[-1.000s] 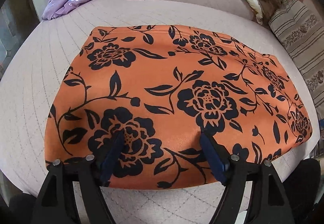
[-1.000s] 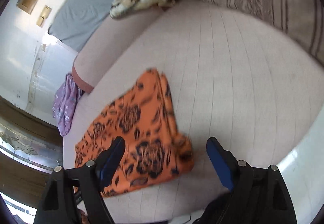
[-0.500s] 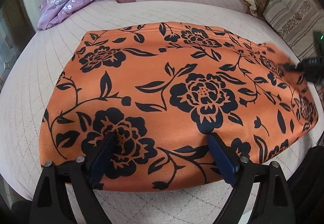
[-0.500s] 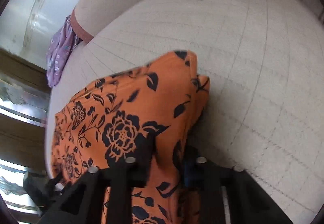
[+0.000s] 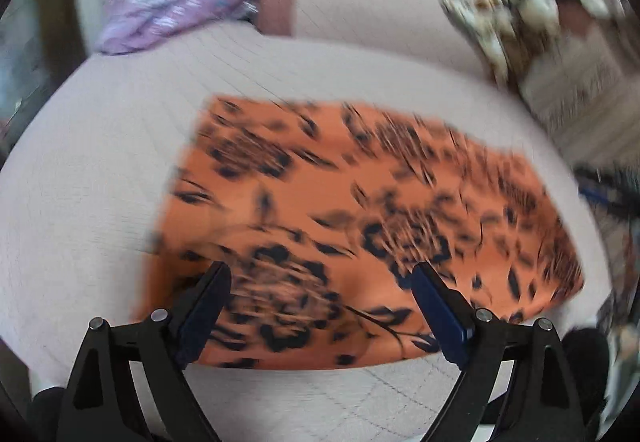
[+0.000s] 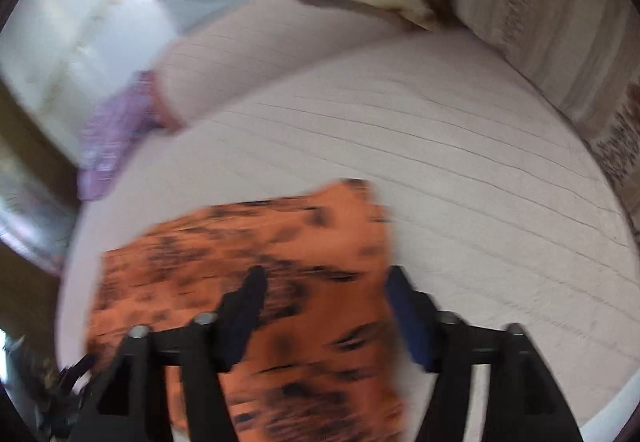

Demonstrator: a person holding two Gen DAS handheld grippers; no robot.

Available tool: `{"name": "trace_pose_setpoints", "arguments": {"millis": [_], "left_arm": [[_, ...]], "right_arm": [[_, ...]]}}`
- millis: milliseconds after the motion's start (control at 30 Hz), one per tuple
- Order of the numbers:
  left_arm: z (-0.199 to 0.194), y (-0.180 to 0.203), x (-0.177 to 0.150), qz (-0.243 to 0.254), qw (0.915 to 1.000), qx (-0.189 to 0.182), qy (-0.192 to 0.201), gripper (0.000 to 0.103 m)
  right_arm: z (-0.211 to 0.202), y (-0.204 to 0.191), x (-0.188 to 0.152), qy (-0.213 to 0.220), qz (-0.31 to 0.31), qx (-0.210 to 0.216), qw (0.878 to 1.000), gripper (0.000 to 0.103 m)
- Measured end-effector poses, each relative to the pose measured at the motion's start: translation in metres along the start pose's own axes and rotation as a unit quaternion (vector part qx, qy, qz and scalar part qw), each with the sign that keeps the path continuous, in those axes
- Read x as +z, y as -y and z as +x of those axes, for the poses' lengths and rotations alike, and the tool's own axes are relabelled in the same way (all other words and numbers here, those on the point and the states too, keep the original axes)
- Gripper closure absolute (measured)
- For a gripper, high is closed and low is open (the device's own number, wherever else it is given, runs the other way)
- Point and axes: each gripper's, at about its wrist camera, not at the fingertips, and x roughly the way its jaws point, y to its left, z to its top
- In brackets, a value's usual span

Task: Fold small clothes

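Observation:
An orange cloth with black flowers (image 5: 360,202) lies flat on the beige quilted seat (image 5: 100,182). My left gripper (image 5: 320,278) hovers open over the cloth's near edge, nothing between its fingers. In the right wrist view the same cloth (image 6: 312,254) lies under my right gripper (image 6: 326,282). Its jaws are opening, they stand apart over the cloth's right end, and the pads do not press it. Both views are blurred by motion. The right gripper (image 5: 612,190) shows as a dark smear at the right edge of the left wrist view.
A purple flowered garment (image 5: 176,10) lies at the back left of the seat. A crumpled patterned cloth (image 5: 504,14) sits by the backrest, beside a striped cushion (image 6: 560,22). Bare seat (image 6: 480,182) stretches right of the orange cloth.
The right gripper came onto the cloth's right end, shut on it half a second ago, and now its jaws stand apart again. The left gripper opened slightly wider and drew back and up.

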Motion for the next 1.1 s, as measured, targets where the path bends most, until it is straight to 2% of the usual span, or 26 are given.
{"name": "trace_pose_setpoints", "arguments": {"millis": [67, 100, 167, 233, 267, 300, 333, 467, 533, 567, 633, 667, 700, 767, 833, 867, 900, 967, 1100], "left_arm": [[-0.011, -0.026, 0.000, -0.045, 0.9989, -0.001, 0.013, 0.011], [-0.015, -0.047, 0.000, -0.085, 0.9963, -0.005, 0.013, 0.011], [-0.010, -0.076, -0.005, -0.140, 0.9901, -0.009, -0.006, 0.014], [0.013, -0.104, -0.021, -0.187, 0.9798, -0.006, -0.070, 0.053], [0.027, -0.117, -0.031, -0.199, 0.9737, 0.007, -0.110, 0.089], [0.025, -0.125, -0.037, -0.216, 0.9712, -0.019, -0.099, 0.090], [0.022, -0.126, -0.037, -0.214, 0.9713, -0.023, -0.102, 0.090], [0.013, -0.104, -0.028, -0.151, 0.9821, 0.015, -0.112, 0.090], [0.010, -0.098, -0.019, -0.139, 0.9829, 0.023, -0.118, 0.086], [0.008, -0.097, -0.013, -0.140, 0.9831, 0.017, -0.117, 0.080], [0.001, -0.097, 0.007, -0.139, 0.9865, -0.003, -0.088, 0.069], [0.000, -0.095, 0.020, -0.132, 0.9888, -0.005, -0.069, 0.056], [0.004, -0.093, 0.033, -0.123, 0.9908, -0.004, -0.057, 0.047], [0.024, -0.091, 0.054, -0.108, 0.9925, -0.010, -0.057, 0.046], [0.062, -0.095, 0.066, -0.107, 0.9888, -0.028, -0.101, 0.048], [0.080, -0.100, 0.064, -0.112, 0.9854, -0.021, -0.127, 0.081], [0.099, -0.104, 0.061, -0.109, 0.9818, 0.003, -0.156, 0.091], [0.100, -0.113, 0.059, -0.120, 0.9835, -0.012, -0.135, 0.089], [0.079, -0.105, 0.058, -0.087, 0.9898, 0.041, -0.105, 0.084]], "right_arm": [[-0.006, -0.033, -0.013, -0.006, -0.031, 0.058, 0.998, 0.031], [-0.003, -0.051, -0.025, -0.020, -0.048, 0.096, 0.994, 0.030], [0.011, -0.064, -0.045, -0.051, -0.056, 0.135, 0.988, 0.030], [0.035, -0.062, -0.061, -0.081, -0.054, 0.121, 0.988, 0.030], [0.052, -0.055, -0.071, -0.108, -0.039, 0.108, 0.988, 0.029], [0.063, -0.051, -0.079, -0.116, -0.029, 0.106, 0.987, 0.029], [0.062, -0.047, -0.083, -0.094, -0.025, 0.119, 0.988, 0.030], [0.058, -0.040, -0.083, -0.093, -0.017, 0.130, 0.987, 0.030], [0.059, -0.034, -0.082, -0.094, -0.007, 0.139, 0.986, 0.030], [0.059, -0.033, -0.082, -0.093, -0.002, 0.142, 0.986, 0.030], [0.061, -0.035, -0.083, -0.091, -0.004, 0.143, 0.986, 0.029], [0.058, -0.034, -0.082, -0.091, -0.005, 0.143, 0.986, 0.029], [0.059, -0.035, -0.082, -0.090, -0.008, 0.144, 0.985, 0.029], [0.056, -0.031, -0.083, -0.089, -0.009, 0.146, 0.985, 0.029], [0.057, -0.030, -0.083, -0.088, -0.005, 0.150, 0.985, 0.029], [0.057, -0.029, -0.083, -0.089, -0.003, 0.152, 0.984, 0.029], [0.057, -0.029, -0.083, -0.089, -0.001, 0.154, 0.984, 0.029], [0.057, -0.025, -0.082, -0.090, 0.005, 0.163, 0.982, 0.029], [0.057, -0.021, -0.074, -0.111, 0.034, 0.168, 0.979, 0.030]]}}
